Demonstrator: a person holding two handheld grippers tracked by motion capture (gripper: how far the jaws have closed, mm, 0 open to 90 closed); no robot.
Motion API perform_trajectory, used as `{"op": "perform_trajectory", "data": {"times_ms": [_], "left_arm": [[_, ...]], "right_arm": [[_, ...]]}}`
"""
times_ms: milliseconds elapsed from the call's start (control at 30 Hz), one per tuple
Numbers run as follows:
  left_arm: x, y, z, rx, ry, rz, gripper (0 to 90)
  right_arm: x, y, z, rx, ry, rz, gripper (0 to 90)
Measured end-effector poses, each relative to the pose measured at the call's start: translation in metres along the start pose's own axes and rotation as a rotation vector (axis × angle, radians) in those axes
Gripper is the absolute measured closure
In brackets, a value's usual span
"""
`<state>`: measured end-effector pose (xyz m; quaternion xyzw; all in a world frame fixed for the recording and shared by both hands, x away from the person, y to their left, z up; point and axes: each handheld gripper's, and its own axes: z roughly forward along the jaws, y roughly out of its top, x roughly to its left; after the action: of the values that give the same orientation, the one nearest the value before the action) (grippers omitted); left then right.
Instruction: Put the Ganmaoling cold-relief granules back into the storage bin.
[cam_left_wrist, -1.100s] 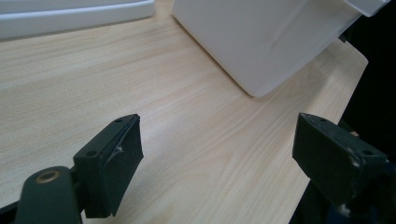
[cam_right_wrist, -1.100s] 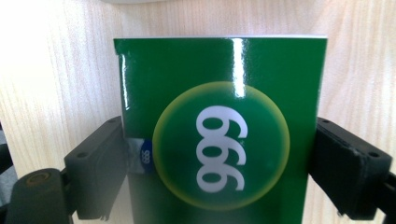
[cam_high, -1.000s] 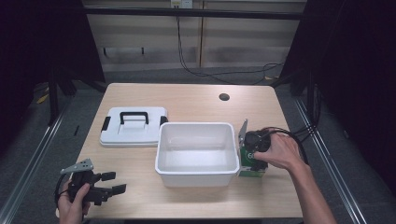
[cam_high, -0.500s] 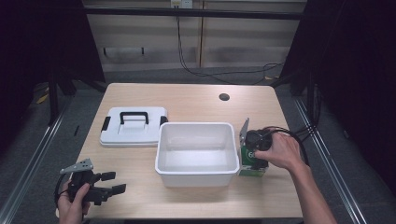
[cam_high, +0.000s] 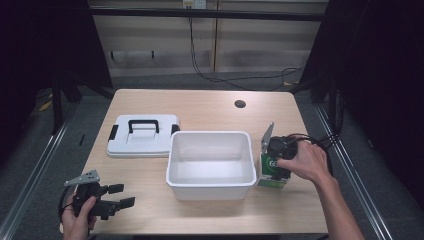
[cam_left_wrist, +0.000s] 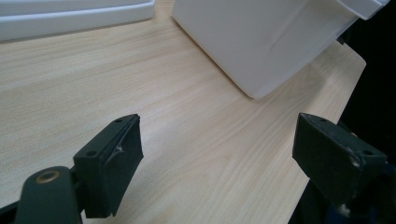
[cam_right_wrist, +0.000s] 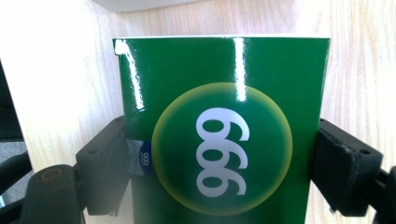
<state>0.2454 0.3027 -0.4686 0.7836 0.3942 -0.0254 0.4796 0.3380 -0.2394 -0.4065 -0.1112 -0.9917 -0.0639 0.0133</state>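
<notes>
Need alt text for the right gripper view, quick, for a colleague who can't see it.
A glossy green box with white digits in a yellow-green circle sits between the right gripper and its two black jaws, which press its sides. Pale wooden table lies behind it.

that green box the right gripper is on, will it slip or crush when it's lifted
The green box looks glossy, with bright glare streaks, so it may slide in the right gripper, whose jaws sit against its two sides. It appears to be thin cardboard, probably light, and could dent under a hard squeeze. Its flat faces should not roll.
</notes>
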Motion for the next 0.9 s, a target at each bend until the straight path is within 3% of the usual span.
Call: {"op": "perform_trajectory", "data": {"times_ms": [233,900], "left_arm": [[0.0,0.0,0.0,0.001,-0.001,0.0,16.0],[0.001,0.001,0.002,0.006,-0.001,-0.001,16.0]], "right_arm": [[0.003,-0.005,-0.006,0.007,0.0,-0.001,16.4],[0.005,-0.018,-0.022,-0.062,0.005,0.037,16.4]]}}
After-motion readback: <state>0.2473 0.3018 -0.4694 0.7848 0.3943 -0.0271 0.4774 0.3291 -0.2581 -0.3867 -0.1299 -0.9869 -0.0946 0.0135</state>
